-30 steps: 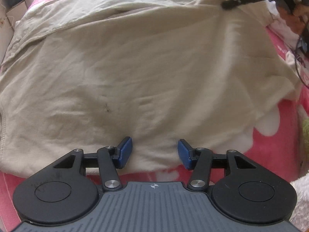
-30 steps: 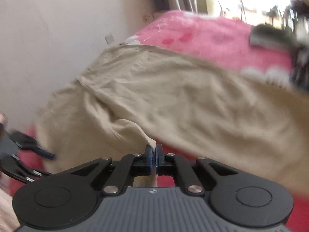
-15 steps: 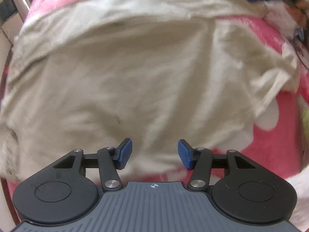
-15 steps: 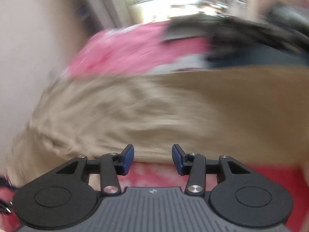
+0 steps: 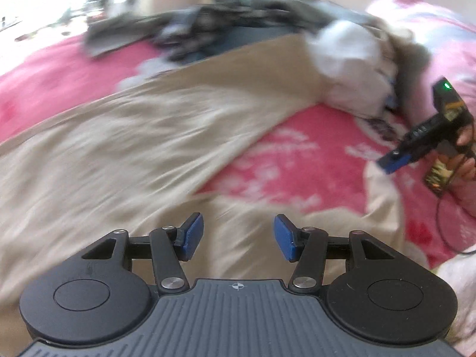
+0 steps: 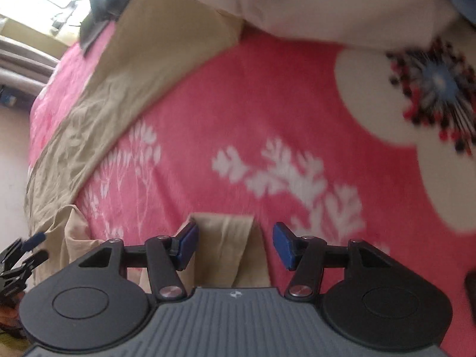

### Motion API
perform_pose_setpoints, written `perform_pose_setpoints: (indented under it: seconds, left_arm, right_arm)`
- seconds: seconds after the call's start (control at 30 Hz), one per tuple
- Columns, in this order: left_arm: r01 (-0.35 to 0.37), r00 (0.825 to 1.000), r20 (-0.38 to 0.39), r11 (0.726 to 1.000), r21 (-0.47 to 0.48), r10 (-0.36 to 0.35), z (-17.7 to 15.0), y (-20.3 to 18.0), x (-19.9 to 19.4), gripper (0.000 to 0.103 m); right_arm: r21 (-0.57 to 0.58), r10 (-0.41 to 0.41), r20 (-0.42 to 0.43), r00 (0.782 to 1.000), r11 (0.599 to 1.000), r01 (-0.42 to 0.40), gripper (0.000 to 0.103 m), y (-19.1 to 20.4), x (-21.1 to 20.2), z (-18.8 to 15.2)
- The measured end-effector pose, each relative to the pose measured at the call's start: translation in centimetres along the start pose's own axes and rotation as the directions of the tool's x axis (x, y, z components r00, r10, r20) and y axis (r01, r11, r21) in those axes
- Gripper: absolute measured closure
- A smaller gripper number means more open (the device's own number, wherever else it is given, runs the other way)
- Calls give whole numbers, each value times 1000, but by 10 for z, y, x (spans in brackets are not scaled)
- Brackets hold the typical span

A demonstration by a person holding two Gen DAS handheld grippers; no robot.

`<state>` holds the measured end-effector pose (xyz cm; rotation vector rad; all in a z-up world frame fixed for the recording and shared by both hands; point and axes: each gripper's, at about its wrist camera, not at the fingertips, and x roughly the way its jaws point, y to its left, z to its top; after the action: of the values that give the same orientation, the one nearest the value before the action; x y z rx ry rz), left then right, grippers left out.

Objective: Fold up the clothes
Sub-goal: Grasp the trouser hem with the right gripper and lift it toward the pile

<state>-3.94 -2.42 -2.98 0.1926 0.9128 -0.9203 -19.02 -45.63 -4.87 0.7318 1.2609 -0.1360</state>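
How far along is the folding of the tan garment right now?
Early. The tan garment lies spread on the pink blanket, with no tidy fold visible. In hand: nothing; left gripper and right gripper have open jaws, a tan edge lying between the right ones. Gripping and folding remain.

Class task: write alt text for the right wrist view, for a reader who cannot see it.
The right gripper, jaws open, hovers over a strip of beige garment on a pink floral blanket. More beige cloth runs up the left side, and a white garment lies at the top.
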Motion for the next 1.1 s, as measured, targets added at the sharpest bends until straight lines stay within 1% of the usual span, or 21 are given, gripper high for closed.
perform_pose_setpoints:
  seconds: [0.07,0.13,0.2,0.23,0.3,0.33,0.37,0.43,0.5,0.6,0.63,0.67,0.73,0.77,0.83,0.87,0.9,0.93,1.0,1.07,1.1]
  left_arm:
    - [39,999,-13,997,69,-38,10,-12,18,50]
    - [69,997,-36,992,108,-66,12,-20,32,50]
    - [79,995,-62,991,111,-72,11,-25,48,50]
    - [81,995,-74,991,106,-73,10,-26,53,50]
    - [78,994,-85,992,98,-70,5,-27,59,50]
    - [77,994,-84,993,91,-69,3,-27,58,50]
    - [77,994,-80,995,69,-72,1,-24,56,50]
    - [82,994,-68,996,19,-80,-2,-18,51,50]
    - [90,995,-45,995,-32,-91,-4,-12,42,50]
    - [105,994,-12,992,-63,-106,-3,-6,28,50]
    - [111,994,-2,992,-67,-111,-3,-6,24,50]
    - [117,993,3,991,-70,-117,-3,-7,23,50]
    - [128,992,-6,990,-63,-129,-5,-9,26,50]
    - [133,991,-14,990,-57,-134,-7,-10,28,50]
    - [123,991,-49,992,-41,-125,-12,-14,35,50]
    - [121,990,-72,992,-30,-123,-15,-16,39,50]
    - [118,989,-87,993,-18,-119,-17,-18,41,50]
    - [116,988,-103,993,-5,-116,-19,-20,43,50]
    - [119,985,-128,993,21,-115,-24,-25,45,50]
    - [122,982,-147,992,34,-116,-28,-28,45,50]
    - [125,981,-155,992,37,-117,-30,-29,46,50]
  right_arm:
    - [14,24,-13,1000,1000,-24,45,4,1,0]
    - [15,34,-33,999,999,-34,45,9,8,1]
    - [15,45,-53,998,999,-44,45,15,15,2]
    - [16,50,-64,997,999,-49,49,18,18,2]
    - [17,60,-84,995,998,-59,64,24,25,3]
    - [17,66,-94,993,998,-64,98,26,29,3]
    - [11,78,-90,993,997,-78,100,30,27,3]
    - [-53,157,15,988,986,-155,100,37,-8,-4]
    - [-125,239,115,964,966,-225,100,45,-44,-10]
    - [-240,363,245,899,921,-307,100,56,-96,-20]
    - [-266,386,271,882,910,-317,100,55,-108,-25]
    - [-272,385,291,876,911,-311,100,53,-117,-31]
    - [-217,329,308,893,938,-272,100,37,-119,-41]
    - [-158,277,306,911,958,-238,100,24,-112,-44]
    - [-6,111,256,960,994,-113,99,-8,-83,-45]
    - [71,22,216,976,997,-39,97,-25,-68,-46]
    - [168,-74,166,983,985,46,96,-42,-56,-47]
    - [249,-156,116,981,961,123,95,-57,-45,-48]
    - [303,-221,113,969,936,178,95,-69,-47,-54]
    - [261,-247,165,955,945,200,95,-60,-57,-52]
    - [204,-257,208,944,955,215,95,-50,-64,-47]
